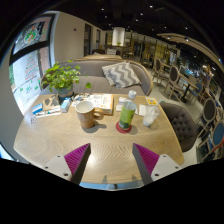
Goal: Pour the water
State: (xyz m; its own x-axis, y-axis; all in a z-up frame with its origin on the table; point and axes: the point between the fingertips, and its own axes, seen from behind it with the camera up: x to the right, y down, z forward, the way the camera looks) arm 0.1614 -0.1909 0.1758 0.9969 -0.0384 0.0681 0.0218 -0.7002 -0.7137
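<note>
**Gripper view: bottle stands ahead and slightly right of empty tongs**

Gripper view shows the tongs [110,160] spread wide, their two magenta pads [75,157] apart with nothing but bare desk [105,150] between them. They hold nothing.

Beyond the fingertips, well apart from them, stands the green-labelled water bottle [127,110], upright on a red coaster [124,127], its long axis vertical. It lies ahead and a little right of the midline between the fingers. Just right of it sits a pale cup [150,115]; to its left, a brown mug [86,113].

Farther back are a potted plant [62,77] and a sofa with a zigzag cushion [120,73].

My reading: the reach must go forward with a slight rightward shift, so the spread fingers straddle the bottle's body.
</note>
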